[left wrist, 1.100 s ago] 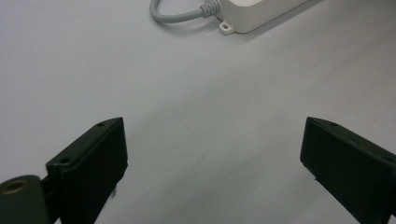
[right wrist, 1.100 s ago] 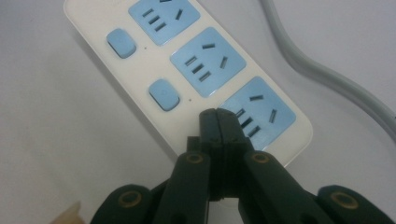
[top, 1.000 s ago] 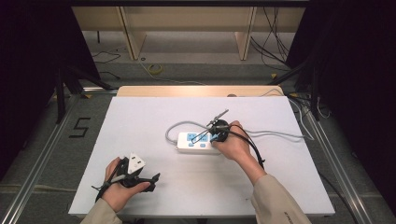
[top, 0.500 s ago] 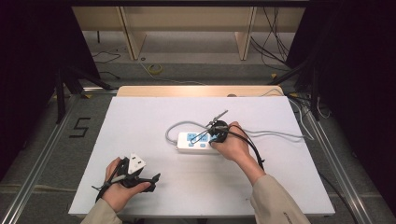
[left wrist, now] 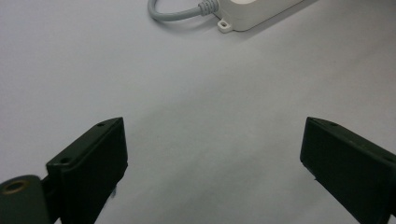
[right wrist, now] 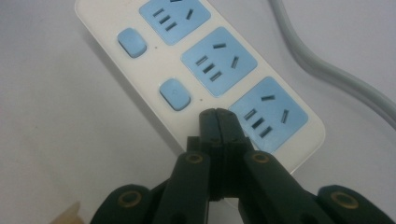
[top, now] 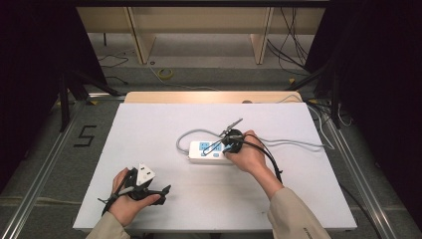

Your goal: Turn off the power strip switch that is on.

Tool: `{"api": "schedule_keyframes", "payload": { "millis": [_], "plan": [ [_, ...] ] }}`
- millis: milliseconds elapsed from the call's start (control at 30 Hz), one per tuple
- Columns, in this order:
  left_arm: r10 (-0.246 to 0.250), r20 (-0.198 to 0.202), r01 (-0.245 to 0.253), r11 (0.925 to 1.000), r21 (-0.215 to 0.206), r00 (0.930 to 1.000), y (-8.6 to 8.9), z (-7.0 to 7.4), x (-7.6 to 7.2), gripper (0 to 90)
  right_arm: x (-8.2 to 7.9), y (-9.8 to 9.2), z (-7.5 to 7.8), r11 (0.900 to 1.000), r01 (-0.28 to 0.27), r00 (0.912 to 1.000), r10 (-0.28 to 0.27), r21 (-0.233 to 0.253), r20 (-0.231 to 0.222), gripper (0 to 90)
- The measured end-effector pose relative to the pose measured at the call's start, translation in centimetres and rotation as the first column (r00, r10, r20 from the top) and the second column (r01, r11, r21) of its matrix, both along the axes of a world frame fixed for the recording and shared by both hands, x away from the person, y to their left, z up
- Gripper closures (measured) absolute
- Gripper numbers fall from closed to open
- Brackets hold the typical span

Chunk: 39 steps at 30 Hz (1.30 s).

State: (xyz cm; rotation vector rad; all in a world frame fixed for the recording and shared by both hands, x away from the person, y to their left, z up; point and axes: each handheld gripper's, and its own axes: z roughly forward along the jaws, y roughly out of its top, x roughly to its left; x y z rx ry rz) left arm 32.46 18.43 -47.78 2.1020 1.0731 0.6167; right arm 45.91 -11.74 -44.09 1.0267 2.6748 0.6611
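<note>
A white power strip (top: 206, 151) with three blue sockets and blue switch buttons (right wrist: 175, 94) lies mid-table, and its grey cable (top: 293, 142) runs off to the right. My right gripper (top: 217, 146) is shut, its tips (right wrist: 218, 114) pressed down on the strip's (right wrist: 149, 70) top face beside the nearest socket (right wrist: 268, 114). Whatever is under the tips is hidden. My left gripper (top: 160, 185) rests near the table's front left, open with nothing between its jaws (left wrist: 212, 140). The left gripper view shows the strip's end (left wrist: 252, 11) and cable (left wrist: 173, 14) farther off.
The white table (top: 149, 129) has bare surface to the left and front of the strip. The cable loops (top: 181, 139) behind the strip's left end. A floor mark "5" (top: 85, 135) lies to the left, and wooden shelving (top: 199, 30) stands beyond the table.
</note>
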Motion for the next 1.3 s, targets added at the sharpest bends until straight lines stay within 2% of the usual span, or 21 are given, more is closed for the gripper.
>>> {"api": "schedule_keyframes", "payload": {
  "millis": [67, 100, 200, 333, 533, 667, 767, 900, 1300],
  "plan": [
    [0.0, 0.0, 0.0, 1.0, 0.0, 1.0, 0.0, 0.0, 0.0, 7.1, 0.0, 0.0, 0.2, 1.0, 0.003, 1.0, -0.003, 0.021, 0.006, 90.0],
    [-0.001, 0.0, 0.001, 1.0, 0.0, 1.0, 0.0, 0.0, 0.0, 7.2, 0.0, 0.0, 0.3, 1.0, 0.006, 1.0, -0.006, 0.008, 0.003, 90.0],
    [-0.005, -0.002, 0.005, 1.0, 0.004, 1.0, 0.0, 0.0, 0.0, 7.2, -0.1, -0.3, 0.3, 1.0, 0.006, 1.0, -0.006, 0.011, 0.005, 90.0],
    [-0.004, -0.003, 0.004, 1.0, 0.002, 1.0, 0.0, -0.1, 0.0, 7.2, -0.3, -0.7, 0.5, 0.999, 0.012, 0.9994, -0.014, 0.042, 0.032, 90.0],
    [-0.001, -0.004, 0.001, 1.0, -0.001, 1.0, -0.1, -0.1, 0.0, 7.4, -0.5, -1.6, 1.1, 0.998, 0.014, 0.9981, -0.017, 0.054, 0.059, 90.0],
    [-0.002, -0.011, 0.002, 1.0, -0.005, 0.9999, -0.1, -0.1, 0.0, 7.6, -0.9, -2.3, 1.2, 0.997, 0.021, 0.9984, -0.025, 0.072, 0.05, 87.9],
    [0.001, -0.015, -0.001, 1.0, -0.008, 0.9999, -0.1, -0.2, 0.0, 7.8, -1.3, -3.0, 1.3, 0.996, 0.018, 0.9979, -0.023, 0.086, 0.061, 87.2],
    [0.003, -0.017, -0.003, 0.9999, -0.012, 0.9999, -0.2, -0.2, 0.0, 7.9, -1.5, -3.7, 1.2, 0.997, 0.028, 0.9975, -0.033, 0.078, 0.062, 84.2],
    [-0.002, -0.019, 0.002, 1.0, -0.004, 0.9998, -0.3, -0.3, 0.0, 8.0, -2.1, -6.1, 1.3, 0.992, 0.079, 0.994, -0.086, 0.101, 0.067, 75.7]
  ]
}}
